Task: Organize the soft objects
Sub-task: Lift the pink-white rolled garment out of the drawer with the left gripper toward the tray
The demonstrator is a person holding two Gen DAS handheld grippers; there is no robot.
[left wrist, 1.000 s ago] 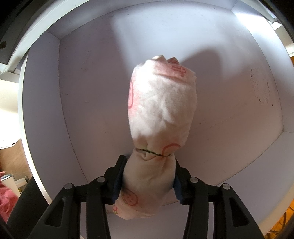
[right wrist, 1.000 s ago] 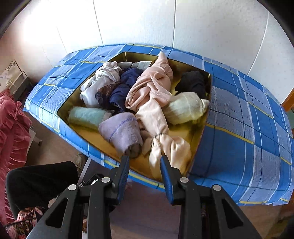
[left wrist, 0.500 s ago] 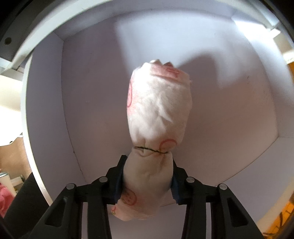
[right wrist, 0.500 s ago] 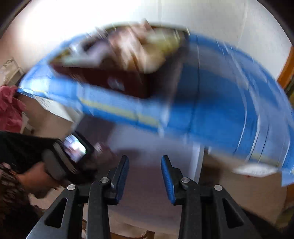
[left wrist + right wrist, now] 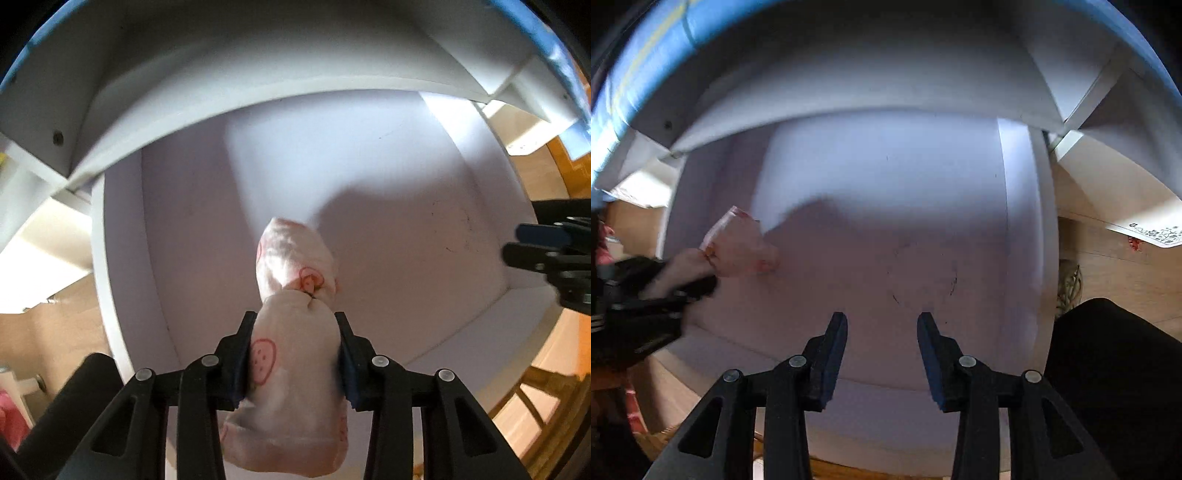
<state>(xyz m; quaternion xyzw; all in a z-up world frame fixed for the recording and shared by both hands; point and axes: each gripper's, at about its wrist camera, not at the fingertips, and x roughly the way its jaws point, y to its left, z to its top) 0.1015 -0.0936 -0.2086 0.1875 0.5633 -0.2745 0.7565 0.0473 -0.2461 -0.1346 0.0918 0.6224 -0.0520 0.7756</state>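
Observation:
A pale pink cloth roll (image 5: 295,258) with red button prints hangs over the floor of a white drawer (image 5: 406,240). My left gripper (image 5: 294,321) is shut on its lower half; the jaws are still closing and the pads press its sides. From the right wrist view, the roll (image 5: 738,247) and left gripper (image 5: 698,284) sit blurred at the left of the drawer (image 5: 886,221). My right gripper (image 5: 882,321) points down over the drawer's front part. Its jaws are opening with nothing between them. It also shows at the right edge (image 5: 515,243) of the left wrist view.
White frame boards (image 5: 221,92) overhang the drawer's back. A blue checked cloth (image 5: 646,74) runs along the top edge. A wooden chair (image 5: 535,387) stands on the wood floor at right. A person's dark-clad leg (image 5: 1108,369) is close to the right gripper.
The left gripper has risen and drawn back with the roll, whose far end now looks shorter. The right gripper has swung down from the basket of cloths to the white drawer.

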